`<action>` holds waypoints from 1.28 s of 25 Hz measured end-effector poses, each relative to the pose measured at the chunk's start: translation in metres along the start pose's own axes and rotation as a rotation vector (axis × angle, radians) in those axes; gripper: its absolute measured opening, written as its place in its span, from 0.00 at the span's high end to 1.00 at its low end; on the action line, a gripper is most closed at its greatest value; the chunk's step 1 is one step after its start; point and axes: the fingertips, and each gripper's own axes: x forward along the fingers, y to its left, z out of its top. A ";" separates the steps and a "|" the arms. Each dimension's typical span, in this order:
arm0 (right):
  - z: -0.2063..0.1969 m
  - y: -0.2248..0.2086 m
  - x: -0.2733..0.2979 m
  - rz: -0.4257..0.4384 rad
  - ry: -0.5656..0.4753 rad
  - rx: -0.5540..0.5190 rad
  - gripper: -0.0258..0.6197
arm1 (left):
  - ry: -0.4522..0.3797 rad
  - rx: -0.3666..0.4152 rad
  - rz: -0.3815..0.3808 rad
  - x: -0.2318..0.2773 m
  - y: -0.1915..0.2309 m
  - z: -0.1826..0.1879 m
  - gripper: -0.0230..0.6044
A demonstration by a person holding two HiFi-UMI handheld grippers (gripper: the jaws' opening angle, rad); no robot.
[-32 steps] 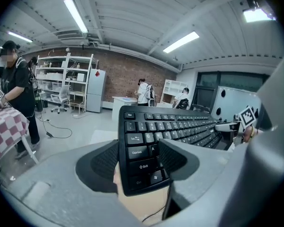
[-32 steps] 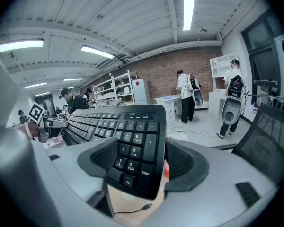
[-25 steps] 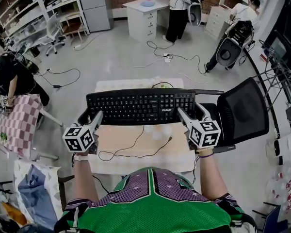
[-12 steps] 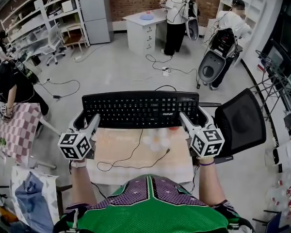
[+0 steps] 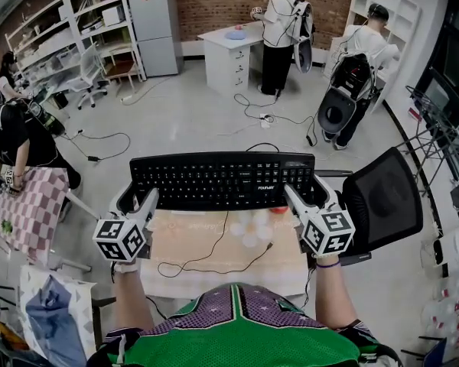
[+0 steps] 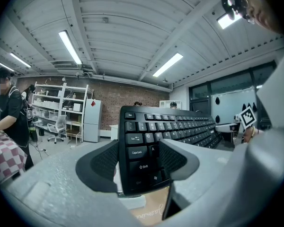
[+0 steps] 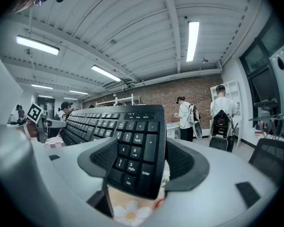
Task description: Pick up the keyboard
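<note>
- Black plastic keyboard [image 5: 223, 180] is hanging across the middle of the head view, riding level and clear above the far edge of the pale counter [image 5: 214, 275].
- The left tool [image 5: 141, 199] is clamping the short end by the Caps Lock and Shift keys, one padded jaw pressing on the key side and the other on the underside.
- The right tool [image 5: 304, 197] is pinching the number-pad end the same way, its jaws closing over the digits and Enter.
- The board is looking light and stiff to me: it is spanning the two end grips without any sag, so the short ends are serving well as holds.
- Smooth casing and springy keycaps are probably making it a little slippery, so the textured pads are needing steady, even pressure on both sides.
- A thin cable [image 5: 206, 248] is lying looped on the counter below, running up towards the board; it could be tugging if the lift is going higher.
</note>
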 end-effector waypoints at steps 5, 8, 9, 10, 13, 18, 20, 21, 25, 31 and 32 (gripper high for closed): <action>-0.001 0.000 -0.004 -0.002 0.005 -0.001 0.49 | -0.003 -0.004 -0.004 -0.002 -0.003 -0.002 0.53; -0.002 0.000 -0.008 -0.006 0.008 -0.001 0.49 | -0.002 -0.005 -0.006 -0.004 -0.005 -0.004 0.53; -0.003 0.000 -0.009 -0.008 0.008 -0.001 0.49 | -0.002 -0.005 -0.007 -0.004 -0.006 -0.005 0.53; -0.004 0.000 -0.011 -0.010 0.008 -0.002 0.49 | -0.003 -0.006 -0.008 -0.005 -0.006 -0.006 0.53; -0.007 0.000 -0.014 -0.015 0.002 -0.006 0.49 | -0.007 -0.008 -0.008 -0.006 -0.008 -0.010 0.53; -0.007 -0.002 -0.016 -0.018 0.010 0.005 0.49 | -0.004 0.000 -0.007 -0.006 -0.011 -0.007 0.53; -0.008 -0.003 -0.015 -0.020 0.020 0.009 0.49 | 0.004 0.000 -0.008 -0.004 -0.011 -0.007 0.53; -0.008 -0.003 -0.014 -0.020 0.026 0.010 0.49 | 0.008 -0.001 -0.008 -0.003 -0.009 -0.006 0.53; -0.008 -0.002 -0.014 -0.021 0.034 0.009 0.49 | 0.015 -0.006 -0.009 -0.003 -0.009 -0.009 0.53; -0.023 -0.008 -0.026 -0.018 0.043 0.011 0.49 | 0.020 -0.006 -0.002 -0.010 -0.022 -0.023 0.53; -0.022 -0.008 -0.025 -0.016 0.043 0.011 0.49 | 0.021 -0.006 0.000 -0.011 -0.022 -0.022 0.53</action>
